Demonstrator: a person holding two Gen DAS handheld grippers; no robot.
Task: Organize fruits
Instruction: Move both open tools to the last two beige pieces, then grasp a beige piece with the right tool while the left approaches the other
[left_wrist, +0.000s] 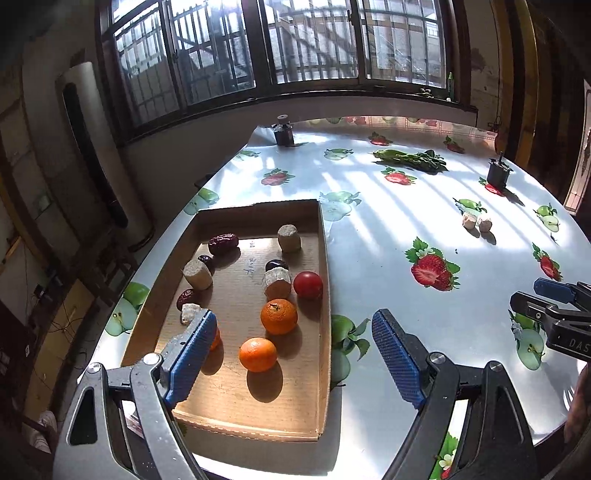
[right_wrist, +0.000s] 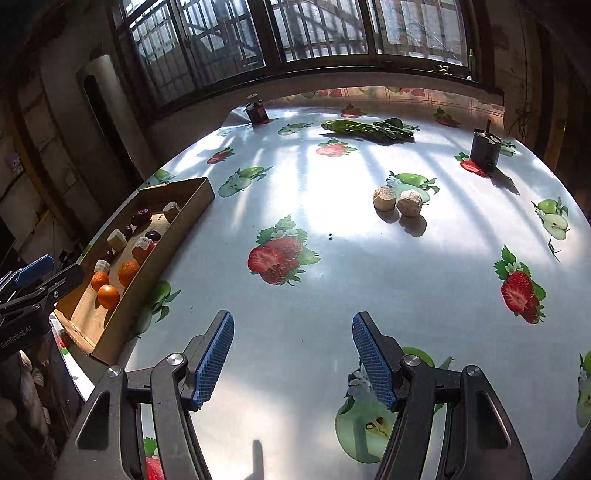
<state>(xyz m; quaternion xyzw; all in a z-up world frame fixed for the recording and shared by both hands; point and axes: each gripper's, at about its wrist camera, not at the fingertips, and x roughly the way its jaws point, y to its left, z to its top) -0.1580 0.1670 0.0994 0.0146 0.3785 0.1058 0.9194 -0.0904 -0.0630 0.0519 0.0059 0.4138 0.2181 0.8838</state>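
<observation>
Over cardboard tray: left gripper hovering spread wide, empty, oranges lying between fingers; right gripper hanging open, pale chunks well ahead.

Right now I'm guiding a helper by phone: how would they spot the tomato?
Find the shallow cardboard tray at the table's left edge. Along its right wall, just beyond the two oranges, sits the tomato. It is the only smooth, glossy red ball there; the dates are dark and wrinkled.
</observation>
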